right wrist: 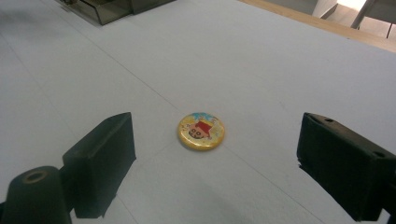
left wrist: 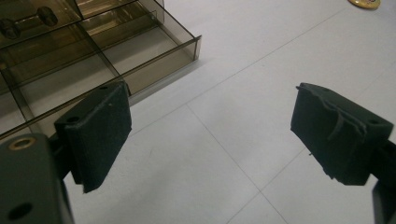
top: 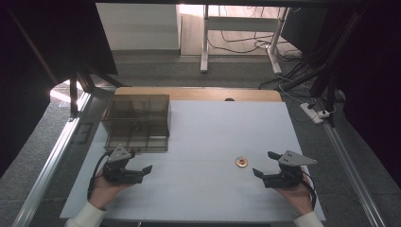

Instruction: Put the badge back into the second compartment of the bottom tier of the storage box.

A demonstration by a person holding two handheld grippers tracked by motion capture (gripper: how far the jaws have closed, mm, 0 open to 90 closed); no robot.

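A small round yellow badge [top: 241,162] with a cartoon picture lies flat on the white table sheet [top: 213,132], right of centre. In the right gripper view the badge [right wrist: 201,132] rests just ahead of my right gripper [right wrist: 212,163], between the lines of its two wide-apart jaws. That right gripper [top: 265,164] stands open, a little to the right of the badge. My left gripper [top: 142,162] is open at the table's left, empty, just in front of a smoky transparent compartment box [top: 137,122]. In the left gripper view the box [left wrist: 88,51] shows divided cells beyond my left gripper [left wrist: 210,126].
The box's open drawer tray [top: 137,142] reaches toward the left gripper. The badge [left wrist: 364,3] peeks in at the left gripper view's top right. A wooden table edge [top: 198,93] runs along the back, with cables and a power strip [top: 312,112] on the floor beyond.
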